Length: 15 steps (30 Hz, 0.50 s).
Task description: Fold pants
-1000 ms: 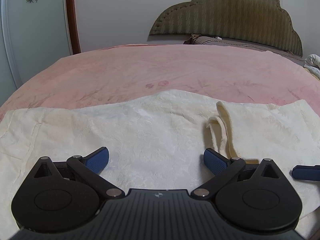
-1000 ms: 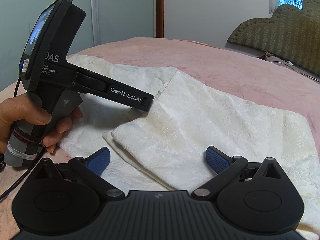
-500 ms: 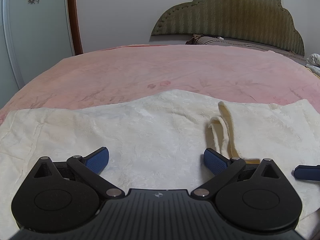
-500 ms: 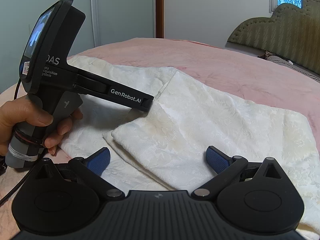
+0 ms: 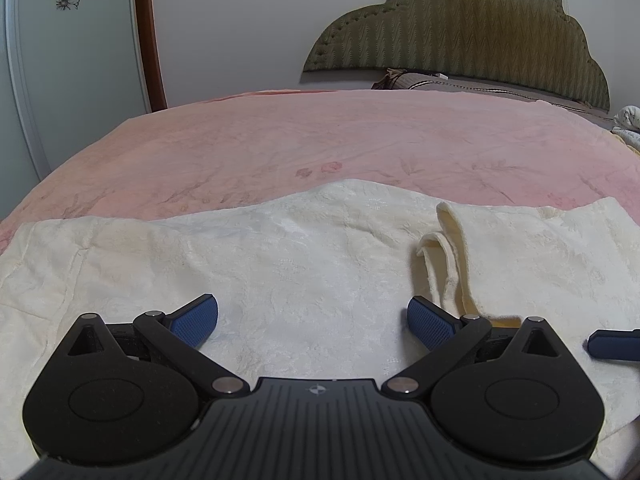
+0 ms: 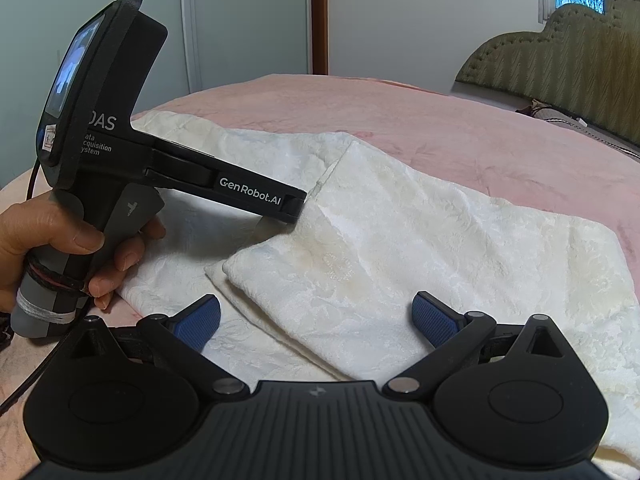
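Cream-white patterned pants [image 5: 304, 248] lie spread across a pink bedspread [image 5: 320, 140], one part folded over the other [image 6: 400, 240]. A cream drawstring [image 5: 452, 264] loops on top of them near my left gripper's right finger. My left gripper [image 5: 312, 316] is open just above the fabric, holding nothing. My right gripper [image 6: 316, 316] is also open over the folded corner. In the right wrist view the left gripper [image 6: 294, 210], held by a hand [image 6: 48, 240], reaches over the pants. A blue fingertip [image 5: 612, 344] of the right gripper shows at the left wrist view's right edge.
A green padded headboard [image 5: 460, 36] and a pillow [image 5: 432, 80] stand at the far end of the bed. A white bundle [image 5: 630, 120] lies at the far right. A pale wardrobe door [image 6: 240, 20] and a wooden door frame [image 5: 150, 40] rise past the bed's left side.
Both grippers stay open and nearly still. The left wrist view has drifted slightly, so the pants and drawstring sit a little to the right of where they were.
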Motion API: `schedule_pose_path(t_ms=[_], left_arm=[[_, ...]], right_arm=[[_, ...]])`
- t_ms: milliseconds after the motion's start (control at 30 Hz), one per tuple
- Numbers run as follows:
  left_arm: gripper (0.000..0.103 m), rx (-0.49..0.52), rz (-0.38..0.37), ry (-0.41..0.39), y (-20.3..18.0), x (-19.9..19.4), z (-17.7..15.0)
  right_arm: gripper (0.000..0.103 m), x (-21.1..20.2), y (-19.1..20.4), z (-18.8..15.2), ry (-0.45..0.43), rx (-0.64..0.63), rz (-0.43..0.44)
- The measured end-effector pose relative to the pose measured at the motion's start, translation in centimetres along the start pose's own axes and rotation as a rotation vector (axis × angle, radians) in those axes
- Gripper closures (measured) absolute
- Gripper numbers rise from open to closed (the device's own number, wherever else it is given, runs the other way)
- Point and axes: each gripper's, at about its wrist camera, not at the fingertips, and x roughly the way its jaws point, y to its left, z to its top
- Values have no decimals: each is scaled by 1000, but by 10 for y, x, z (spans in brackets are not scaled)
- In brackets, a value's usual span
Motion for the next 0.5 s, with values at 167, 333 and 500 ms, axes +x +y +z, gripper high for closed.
schedule_pose_path(t_ms=[167, 333, 500], left_arm=[[0, 7, 6, -2, -1, -1, 0], [0, 19, 21, -6, -3, -2, 0], [0, 29, 50, -10, -4, -7, 0]], right_arm=[[0, 0, 0, 0, -1, -2, -1], [1, -3, 7, -2, -16, -33, -28], [8, -19, 18, -2, -78, -54, -28]])
